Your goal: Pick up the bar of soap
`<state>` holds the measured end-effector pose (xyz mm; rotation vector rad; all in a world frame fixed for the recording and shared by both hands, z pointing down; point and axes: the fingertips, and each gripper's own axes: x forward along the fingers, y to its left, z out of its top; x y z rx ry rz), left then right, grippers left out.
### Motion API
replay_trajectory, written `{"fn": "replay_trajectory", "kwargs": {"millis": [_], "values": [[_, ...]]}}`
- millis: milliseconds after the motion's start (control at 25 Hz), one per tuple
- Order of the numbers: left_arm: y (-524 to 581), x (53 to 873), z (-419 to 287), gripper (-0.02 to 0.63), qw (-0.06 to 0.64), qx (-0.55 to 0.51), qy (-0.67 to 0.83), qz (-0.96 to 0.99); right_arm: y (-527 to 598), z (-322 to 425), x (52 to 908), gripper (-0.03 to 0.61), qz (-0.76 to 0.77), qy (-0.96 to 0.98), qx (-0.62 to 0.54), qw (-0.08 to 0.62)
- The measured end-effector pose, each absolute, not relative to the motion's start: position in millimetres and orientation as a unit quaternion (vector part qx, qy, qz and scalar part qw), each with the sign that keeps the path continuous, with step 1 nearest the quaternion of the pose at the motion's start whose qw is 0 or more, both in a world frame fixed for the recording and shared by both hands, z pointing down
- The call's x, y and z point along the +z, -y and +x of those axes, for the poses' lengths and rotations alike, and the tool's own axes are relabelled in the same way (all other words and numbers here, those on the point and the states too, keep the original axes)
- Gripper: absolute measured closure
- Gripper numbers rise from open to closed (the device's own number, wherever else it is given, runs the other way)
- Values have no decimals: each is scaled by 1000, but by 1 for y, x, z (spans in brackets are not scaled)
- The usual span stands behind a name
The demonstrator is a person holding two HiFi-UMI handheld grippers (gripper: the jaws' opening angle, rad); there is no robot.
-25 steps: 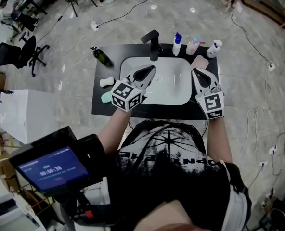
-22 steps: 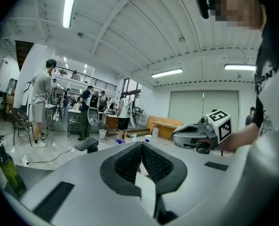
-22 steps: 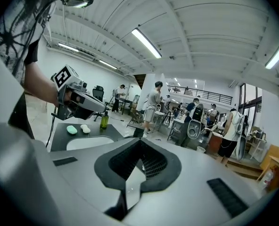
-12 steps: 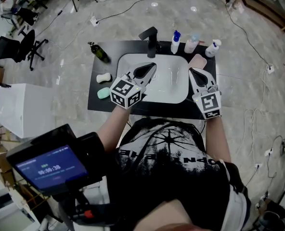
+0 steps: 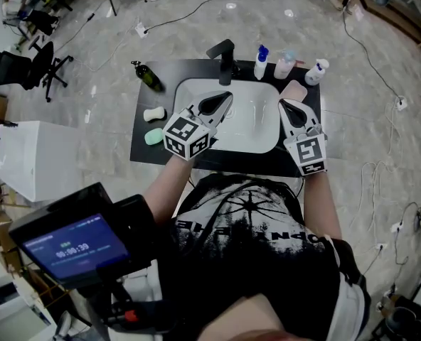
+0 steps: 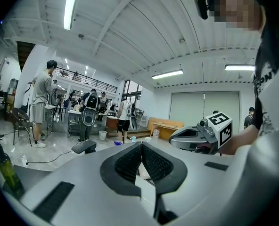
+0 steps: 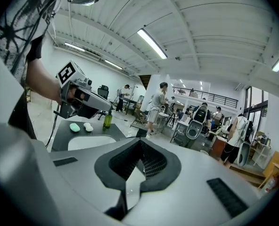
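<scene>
Two bars of soap lie on the left of the black counter (image 5: 143, 158): a white one (image 5: 153, 114) and, nearer me, a mint-green one (image 5: 153, 136). Both also show in the right gripper view, green soap (image 7: 74, 127) beside white soap (image 7: 88, 126). My left gripper (image 5: 225, 98) hovers over the white sink (image 5: 264, 144), to the right of the soaps, its jaws shut and empty (image 6: 141, 145). My right gripper (image 5: 283, 105) hangs over the sink's right rim, also shut with nothing in it (image 7: 140, 140).
A black faucet (image 5: 225, 55) stands behind the sink. A dark green bottle (image 5: 146, 77) is at the counter's back left, three pump and spray bottles (image 5: 284, 65) at the back right, a pink block (image 5: 294, 89) below them. Cables and office chairs are on the floor around.
The head view has shifted slightly. Both grippers stay shut over the sink, in about the same places relative to it.
</scene>
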<state>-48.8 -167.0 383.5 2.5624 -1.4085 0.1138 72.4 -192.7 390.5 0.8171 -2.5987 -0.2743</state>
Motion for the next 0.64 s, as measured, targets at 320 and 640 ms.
{"fn": "replay_trajectory", "kwargs": {"millis": [320, 640], "values": [[168, 384, -50, 601, 109, 39, 480, 870, 195, 70, 390, 566, 291, 931, -97, 197], [168, 386, -49, 601, 112, 41, 480, 869, 196, 68, 390, 566, 289, 932, -94, 197]]}}
